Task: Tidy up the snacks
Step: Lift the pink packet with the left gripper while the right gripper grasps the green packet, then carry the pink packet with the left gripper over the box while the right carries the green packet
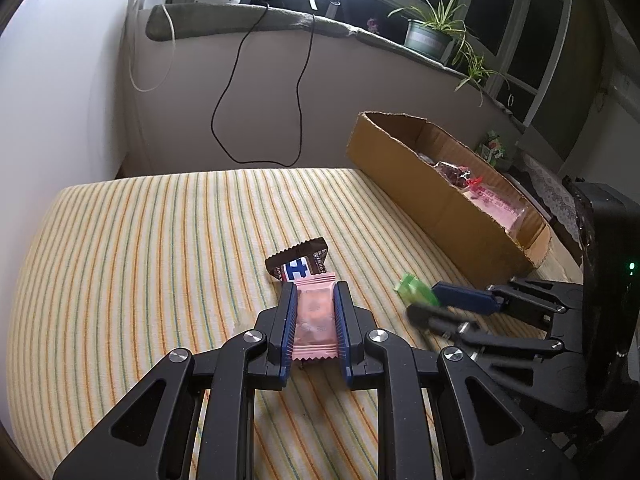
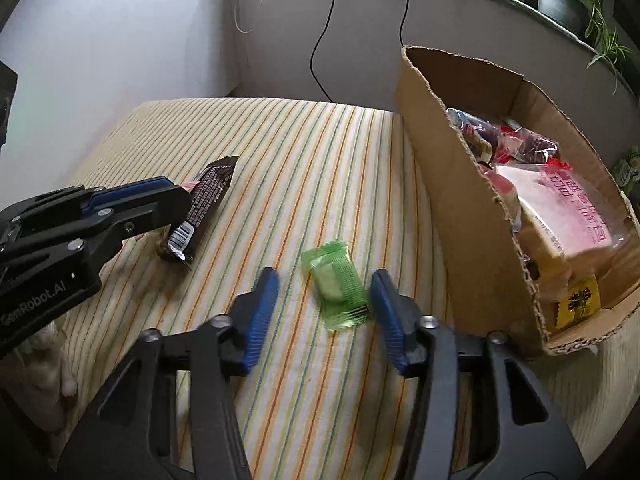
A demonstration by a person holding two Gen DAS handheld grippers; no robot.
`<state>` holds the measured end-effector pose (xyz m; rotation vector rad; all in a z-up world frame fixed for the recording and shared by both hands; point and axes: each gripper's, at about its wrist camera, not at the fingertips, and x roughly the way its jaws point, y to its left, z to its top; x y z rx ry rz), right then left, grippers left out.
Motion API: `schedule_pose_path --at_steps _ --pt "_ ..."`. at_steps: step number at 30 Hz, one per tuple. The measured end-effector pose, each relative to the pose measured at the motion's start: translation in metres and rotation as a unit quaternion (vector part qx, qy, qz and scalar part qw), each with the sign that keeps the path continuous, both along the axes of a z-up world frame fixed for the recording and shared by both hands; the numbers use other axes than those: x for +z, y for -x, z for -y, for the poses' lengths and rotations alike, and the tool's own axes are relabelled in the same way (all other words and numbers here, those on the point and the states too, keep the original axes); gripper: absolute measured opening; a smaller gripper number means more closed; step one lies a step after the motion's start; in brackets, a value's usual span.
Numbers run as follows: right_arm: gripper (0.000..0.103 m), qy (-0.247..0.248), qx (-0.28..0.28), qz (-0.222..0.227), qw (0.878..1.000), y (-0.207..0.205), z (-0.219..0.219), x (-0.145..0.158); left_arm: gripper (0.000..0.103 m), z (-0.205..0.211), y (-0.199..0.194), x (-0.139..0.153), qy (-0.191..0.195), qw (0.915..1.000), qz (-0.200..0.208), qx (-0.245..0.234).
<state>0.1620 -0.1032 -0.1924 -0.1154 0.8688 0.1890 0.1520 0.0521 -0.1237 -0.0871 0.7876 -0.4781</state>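
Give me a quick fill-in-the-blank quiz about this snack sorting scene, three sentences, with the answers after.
1. The left gripper is shut on a snack packet whose colour is ____.
2. The green candy packet lies between the open fingers of the ____ gripper.
3. The dark chocolate bar lies on the striped cloth, outside the ____ box.

Answers: pink; right; cardboard

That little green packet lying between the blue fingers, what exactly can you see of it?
The green packet is a small, see-through green plastic wrapper with crimped ends and a pale, rounded sweet showing inside. A black barcode sits at its near end. It lies flat and slightly askew on the striped cloth, between the open fingers of the right gripper, close to the right-hand finger; whether that finger touches it is unclear. The cardboard box stands just beside it.
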Motion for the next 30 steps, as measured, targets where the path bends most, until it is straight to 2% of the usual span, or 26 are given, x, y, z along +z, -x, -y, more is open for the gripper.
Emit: schedule_pose_path --at_steps 1,2,19,30 --pt "0.027 -0.004 -0.001 0.001 1.000 0.000 0.002 0.000 0.017 0.000 0.000 0.000 0.000 1.0000 0.000 0.002" --pt "0.024 -0.010 -0.002 0.001 1.000 0.000 0.004 0.000 0.017 -0.001 0.001 0.001 -0.001 1.0000 0.000 0.004" --pt "0.021 -0.074 0.037 0.016 0.996 0.019 0.008 0.014 0.017 -0.014 0.025 0.017 -0.013 0.9986 -0.002 0.051" --pt "0.021 -0.114 0.060 0.062 0.990 0.038 0.043 0.059 0.017 0.028 0.021 0.057 -0.028 0.9981 0.030 0.047"
